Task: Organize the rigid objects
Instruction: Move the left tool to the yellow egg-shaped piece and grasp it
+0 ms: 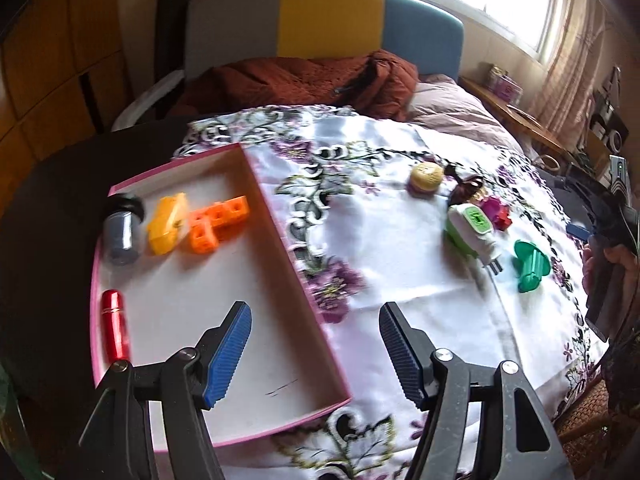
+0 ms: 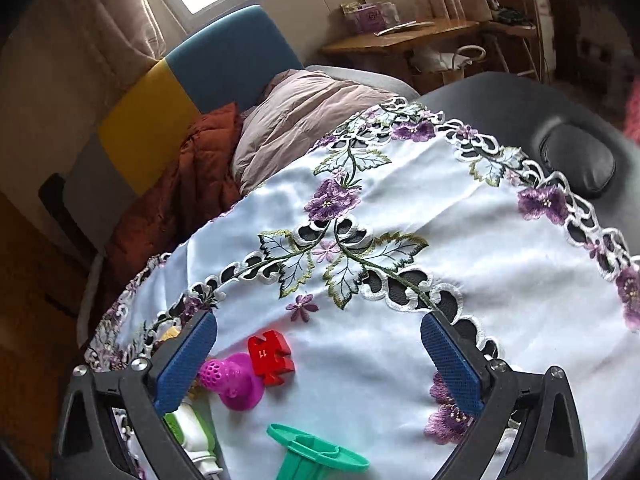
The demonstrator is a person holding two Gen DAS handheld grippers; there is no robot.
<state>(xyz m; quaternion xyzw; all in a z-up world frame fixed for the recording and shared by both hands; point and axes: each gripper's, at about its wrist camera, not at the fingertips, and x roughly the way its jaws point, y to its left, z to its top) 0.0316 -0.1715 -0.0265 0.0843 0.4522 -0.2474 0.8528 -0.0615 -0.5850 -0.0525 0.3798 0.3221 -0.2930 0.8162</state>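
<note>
**Loose items under your right gripper; tray at left**

Your right gripper [image 2: 318,364] is nearer: jaws apart, empty, red puzzle piece [image 2: 271,357] between them, green spool [image 2: 316,454] below, long axis toward you. Left gripper [image 1: 316,354] jaws apart, empty, straddling the tray [image 1: 276,216] wall. Tray holds orange blocks [image 1: 218,224], yellow piece [image 1: 166,222], grey jar [image 1: 122,230], red tube [image 1: 114,324].

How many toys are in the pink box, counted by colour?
Inside the pink box:
Orange: 1, the orange block piece
Yellow: 1, the yellow piece
Red: 1, the red tube
Grey: 1, the grey jar with a black lid
Total: 4
</note>
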